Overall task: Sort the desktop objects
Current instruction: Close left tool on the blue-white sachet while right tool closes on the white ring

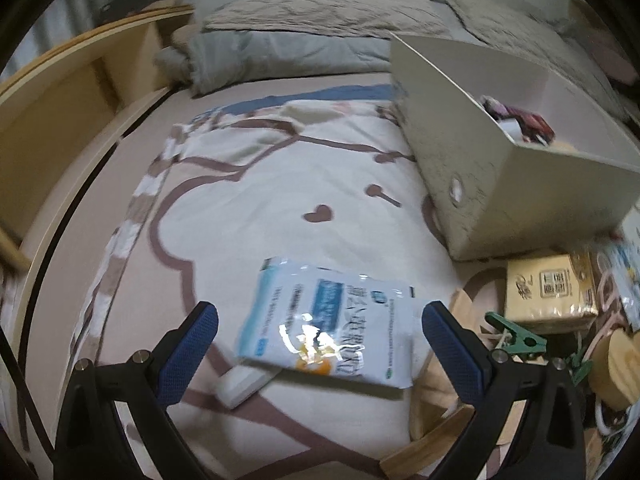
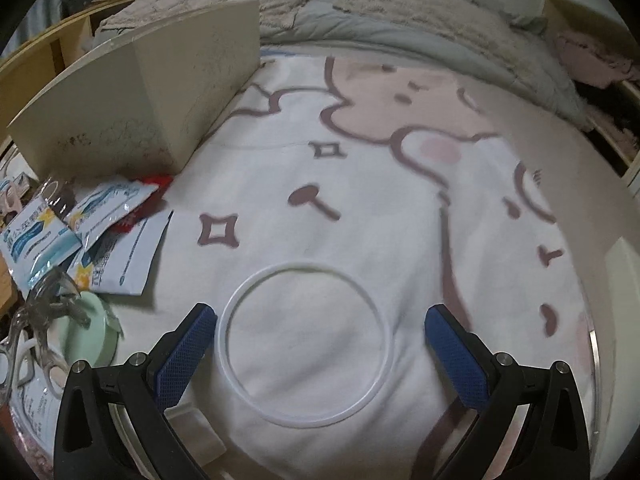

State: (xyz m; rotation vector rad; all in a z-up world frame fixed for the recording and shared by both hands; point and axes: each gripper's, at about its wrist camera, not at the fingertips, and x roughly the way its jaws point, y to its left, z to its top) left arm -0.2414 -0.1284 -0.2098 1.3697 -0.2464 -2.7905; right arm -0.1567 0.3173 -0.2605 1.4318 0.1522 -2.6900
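1. The work surface is covered by a white cloth (image 1: pixel 280 200) printed with brown cartoon outlines, a heart and pale pink patches; in the right wrist view the same cloth (image 2: pixel 360 240) is seen with star shapes and a blushing figure.
2. Behind the cloth, rumpled grey and beige bedding (image 1: pixel 320 28) is seen, and a light wooden shelf (image 1: pixel 72 92) stands at the left edge.
3. A cream box (image 1: pixel 472 168) with an open top is set on the cloth at the right; dark red and white items can be made out inside it, too blurred to be named. In the right wrist view the box (image 2: pixel 140 92) stands at the left, its inside hidden.
4. The left gripper (image 1: pixel 320 320) is held wide open, with a blue-and-white packet (image 1: pixel 332 320) lying flat between its fingers, untouched by them.
5. A small white block (image 1: pixel 240 386) is partly covered by the packet's near edge.
6. To the right, a tan tissue pack (image 1: pixel 548 292), a green clip (image 1: pixel 516 336) and a round wooden piece (image 1: pixel 616 364) are crowded just beside the box.
7. The right gripper (image 2: pixel 320 324) is likewise spread wide; a thin white ring (image 2: pixel 305 346) lies flat between its fingers.
8. At the left of that view, several similar packets (image 2: pixel 116 248) are piled near the box, with a pale green lid (image 2: pixel 92 332) just below them.
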